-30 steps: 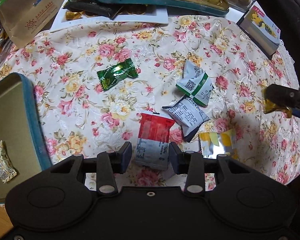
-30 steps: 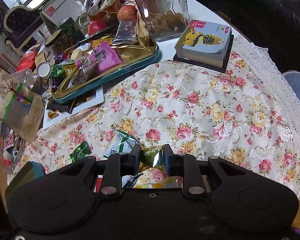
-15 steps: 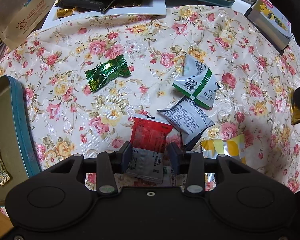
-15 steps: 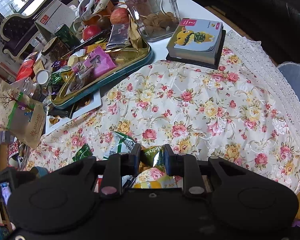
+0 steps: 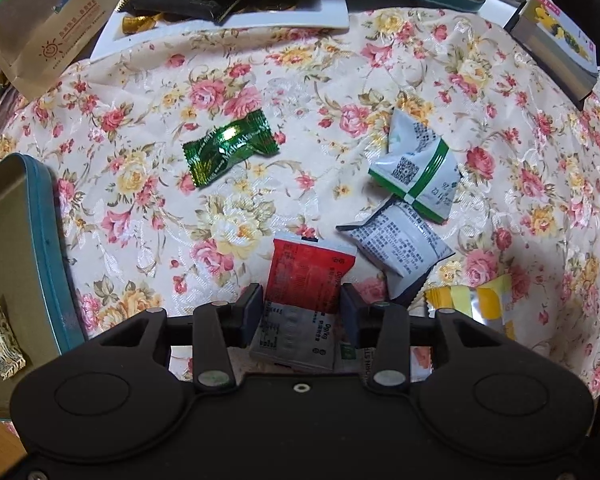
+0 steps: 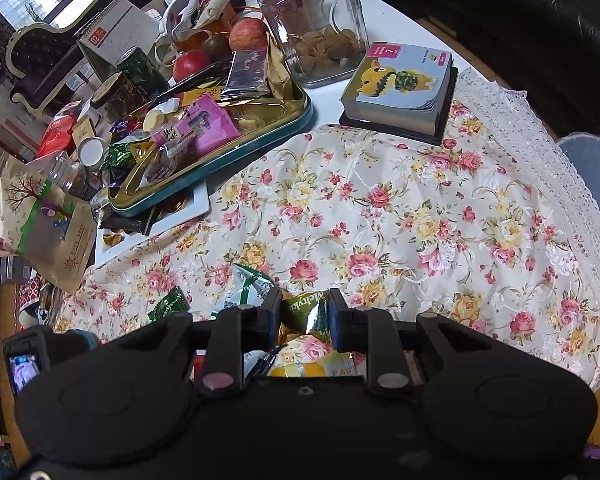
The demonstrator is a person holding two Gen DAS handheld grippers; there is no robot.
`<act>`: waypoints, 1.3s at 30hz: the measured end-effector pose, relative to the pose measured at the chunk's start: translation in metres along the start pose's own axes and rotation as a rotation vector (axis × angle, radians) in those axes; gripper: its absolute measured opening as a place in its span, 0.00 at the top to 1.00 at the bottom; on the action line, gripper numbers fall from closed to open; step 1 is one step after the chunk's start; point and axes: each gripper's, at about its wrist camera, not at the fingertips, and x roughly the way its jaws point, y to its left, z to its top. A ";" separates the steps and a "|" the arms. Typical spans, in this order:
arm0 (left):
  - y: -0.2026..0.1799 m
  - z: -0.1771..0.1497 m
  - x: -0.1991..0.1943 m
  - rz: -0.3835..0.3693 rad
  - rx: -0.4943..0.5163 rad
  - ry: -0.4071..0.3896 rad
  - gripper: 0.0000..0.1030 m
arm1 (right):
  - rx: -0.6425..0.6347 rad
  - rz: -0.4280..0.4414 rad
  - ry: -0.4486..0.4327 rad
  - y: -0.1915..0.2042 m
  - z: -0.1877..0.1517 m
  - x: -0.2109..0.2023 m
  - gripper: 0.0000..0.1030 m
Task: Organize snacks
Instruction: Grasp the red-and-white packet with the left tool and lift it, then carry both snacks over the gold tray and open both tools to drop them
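A red-and-grey snack packet [image 5: 306, 276] lies flat on the floral cloth, and my left gripper [image 5: 300, 300] points straight down over it. Its jaws are opening, one on each side of the packet, and the pads do not press on it. Close by lie a green foil candy [image 5: 230, 148], a white-and-green packet [image 5: 416, 168], a grey-white packet [image 5: 396, 244] and a yellow packet [image 5: 472, 304]. My right gripper [image 6: 305, 314] hangs above the cloth, shut on a green-and-gold candy [image 6: 300, 304].
A teal-rimmed tin [image 5: 44, 240] at the left holds a patterned candy [image 5: 0, 336]. At the back stand a full snack tray [image 6: 260, 136], a glass jar [image 6: 316, 28], a thick picture block [image 6: 400, 84] and a brown paper bag [image 6: 48, 232].
My left gripper has sunk toward the cloth, so the red packet reaches further in between its fingers, and the jaws stand slightly wider. The right gripper has kept still with its candy.
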 end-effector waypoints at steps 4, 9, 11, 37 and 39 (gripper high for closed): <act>-0.005 0.001 0.001 -0.003 0.011 -0.002 0.51 | -0.007 0.005 0.007 0.001 -0.001 0.001 0.77; -0.009 0.002 0.001 -0.009 -0.003 0.001 0.52 | -0.005 0.005 0.008 0.002 -0.001 0.001 0.77; -0.008 0.003 0.001 -0.022 -0.024 0.010 0.54 | -0.003 0.005 0.008 0.001 0.000 0.001 0.77; 0.072 0.008 -0.098 0.021 -0.205 -0.145 0.57 | -0.052 -0.023 0.017 0.036 -0.006 0.015 0.77; 0.089 0.007 -0.105 0.027 -0.244 -0.154 0.57 | -0.066 -0.014 0.019 0.046 -0.008 0.016 0.77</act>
